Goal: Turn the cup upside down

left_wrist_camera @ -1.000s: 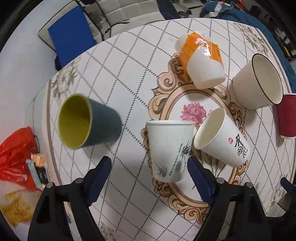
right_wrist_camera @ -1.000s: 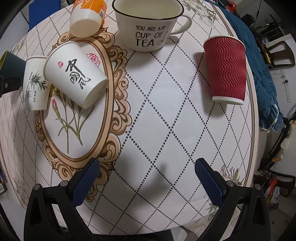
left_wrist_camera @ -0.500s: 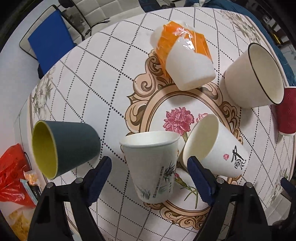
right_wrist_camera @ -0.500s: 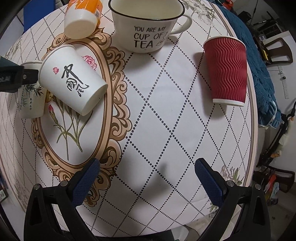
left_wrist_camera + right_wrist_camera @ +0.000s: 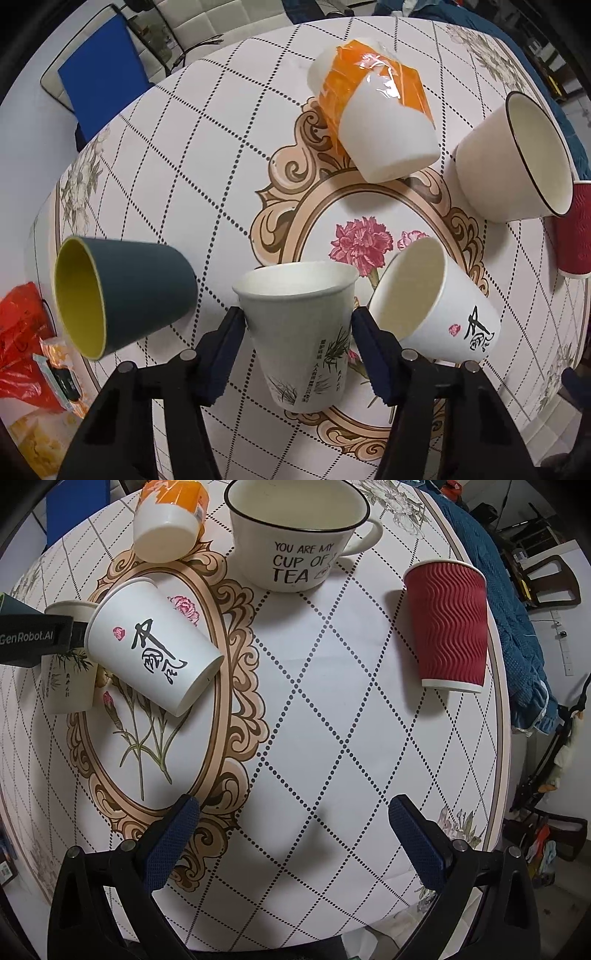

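One paper cup with a bamboo print [image 5: 303, 332] stands upright on the desk [image 5: 192, 155], mouth up, on the edge of the ornate oval frame printed on the cloth. Both blue pads of the left hand-held gripper [image 5: 297, 328] press against its sides just below the rim, so it is grasped. From the right wrist view only a strip of this cup [image 5: 68, 686] shows behind the left gripper's black body. Just to its right, a white cup with black calligraphy [image 5: 436, 306] sits tilted, mouth toward the camera, close beside the gripped cup. To the left lies a dark blue cup with a yellow inside [image 5: 118, 295], on its side. Farther back are a white cup wrapped in orange film [image 5: 376, 118], a large mug lettered "YOU ARE MY CUP OF TEA" [image 5: 299, 542] and an inverted red ribbed cup [image 5: 448, 624]. The right hand-held gripper [image 5: 293, 830] hangs over bare cloth, fingers spread wide and holding nothing.
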The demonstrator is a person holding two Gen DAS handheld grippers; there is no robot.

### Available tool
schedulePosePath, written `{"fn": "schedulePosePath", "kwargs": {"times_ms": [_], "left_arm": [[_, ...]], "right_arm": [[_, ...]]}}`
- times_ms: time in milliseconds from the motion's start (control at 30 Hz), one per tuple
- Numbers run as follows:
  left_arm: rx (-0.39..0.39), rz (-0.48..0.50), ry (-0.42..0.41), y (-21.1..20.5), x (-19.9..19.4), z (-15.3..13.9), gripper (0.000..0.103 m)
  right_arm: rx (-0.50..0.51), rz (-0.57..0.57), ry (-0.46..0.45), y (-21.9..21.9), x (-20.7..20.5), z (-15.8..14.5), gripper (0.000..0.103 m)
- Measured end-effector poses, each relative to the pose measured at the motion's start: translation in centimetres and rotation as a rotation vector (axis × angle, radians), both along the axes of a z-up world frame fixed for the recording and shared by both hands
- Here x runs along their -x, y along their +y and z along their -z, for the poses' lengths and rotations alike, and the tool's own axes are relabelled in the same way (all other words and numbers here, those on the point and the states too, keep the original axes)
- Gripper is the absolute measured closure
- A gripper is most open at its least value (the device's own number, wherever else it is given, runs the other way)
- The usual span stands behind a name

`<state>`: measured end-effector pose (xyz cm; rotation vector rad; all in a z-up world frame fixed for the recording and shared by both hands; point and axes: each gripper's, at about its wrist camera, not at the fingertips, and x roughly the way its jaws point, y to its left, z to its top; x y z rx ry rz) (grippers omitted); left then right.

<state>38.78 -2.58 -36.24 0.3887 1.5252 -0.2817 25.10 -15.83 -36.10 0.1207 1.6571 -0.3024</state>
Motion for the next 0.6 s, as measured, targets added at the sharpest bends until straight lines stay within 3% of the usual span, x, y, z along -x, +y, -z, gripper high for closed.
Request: {"fn": "schedulePosePath", "kwargs": {"times_ms": [333,600], "left_arm": [[0.059,-0.122,0.015,3.2,1.6,-2.3,0.045],[0.108,-0.25,0.058,5.5,8.9,-5.1,0.045]], "right_arm": [[-0.036,0.026,-0.019,-0.1,1.0,-1.0,0.0],[-0.086,-0.024,-0.041,0.3,3.5,-1.9,0.0]]}}
